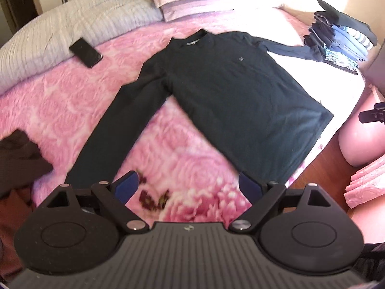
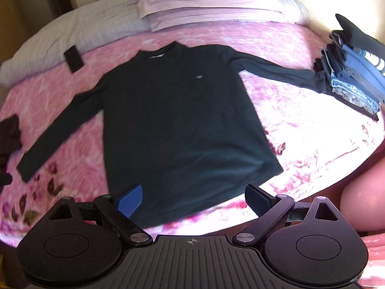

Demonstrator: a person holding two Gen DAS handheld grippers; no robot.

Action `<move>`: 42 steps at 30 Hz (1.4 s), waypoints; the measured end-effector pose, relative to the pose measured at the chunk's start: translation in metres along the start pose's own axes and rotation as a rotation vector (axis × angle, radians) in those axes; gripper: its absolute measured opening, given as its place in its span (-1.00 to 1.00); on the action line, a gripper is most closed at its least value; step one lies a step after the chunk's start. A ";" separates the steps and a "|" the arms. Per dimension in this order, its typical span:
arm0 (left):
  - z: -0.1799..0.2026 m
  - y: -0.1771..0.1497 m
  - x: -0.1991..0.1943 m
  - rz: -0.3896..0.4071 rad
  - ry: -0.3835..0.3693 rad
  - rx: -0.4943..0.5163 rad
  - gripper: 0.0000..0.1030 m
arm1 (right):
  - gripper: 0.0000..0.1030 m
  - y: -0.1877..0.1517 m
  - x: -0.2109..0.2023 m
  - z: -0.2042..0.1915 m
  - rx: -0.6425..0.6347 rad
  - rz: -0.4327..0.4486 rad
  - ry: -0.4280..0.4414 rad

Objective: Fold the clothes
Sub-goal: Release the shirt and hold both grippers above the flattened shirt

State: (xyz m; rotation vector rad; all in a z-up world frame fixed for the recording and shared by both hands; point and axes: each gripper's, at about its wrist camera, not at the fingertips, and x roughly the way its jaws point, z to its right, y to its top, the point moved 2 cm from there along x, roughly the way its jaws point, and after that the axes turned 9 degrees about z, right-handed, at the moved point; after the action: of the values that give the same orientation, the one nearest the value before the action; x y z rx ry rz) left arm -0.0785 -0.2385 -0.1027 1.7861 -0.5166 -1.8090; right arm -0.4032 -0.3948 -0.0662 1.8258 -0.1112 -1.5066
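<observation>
Two grippers, left gripper [image 1: 189, 187] and right gripper [image 2: 195, 198], hang spread and empty over a pink floral bedspread [image 1: 60, 101] bearing a flat dark shirt [image 2: 173, 110], pillows [image 2: 204, 2] behind.

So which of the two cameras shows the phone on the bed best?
The left wrist view: the phone is larger and sharper there, lying by the grey pillow. In the right wrist view it is a smaller, blurred dark rectangle.

Bed layout, placed from the long-sleeved shirt [image 2: 178, 120]

I log the shirt flat on the bedspread [image 2: 300, 125], sleeves spread to either side. Phone [image 2: 73, 59] behind its left sleeve; crumpled garment [image 2: 9, 134] farther left. Stack of folded clothes [image 2: 356, 77] at its right cuff. Pillows [image 2: 211, 2] behind its collar.
</observation>
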 end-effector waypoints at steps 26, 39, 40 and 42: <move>0.025 0.005 -0.007 0.007 0.043 0.028 0.71 | 0.84 -0.016 0.002 -0.011 -0.084 0.007 0.038; 0.027 0.007 -0.008 0.006 0.110 -0.016 0.71 | 0.84 -0.006 0.019 -0.002 -0.122 0.010 0.096; 0.028 0.006 -0.008 0.005 0.115 -0.021 0.71 | 0.84 -0.006 0.020 -0.001 -0.125 0.009 0.100; 0.028 0.005 -0.008 0.005 0.125 -0.032 0.71 | 0.84 -0.005 0.023 -0.001 -0.133 0.006 0.108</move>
State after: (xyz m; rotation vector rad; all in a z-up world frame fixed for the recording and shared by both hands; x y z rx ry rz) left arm -0.1058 -0.2407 -0.0919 1.8603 -0.4400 -1.6802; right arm -0.3973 -0.4020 -0.0878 1.7939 0.0349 -1.3749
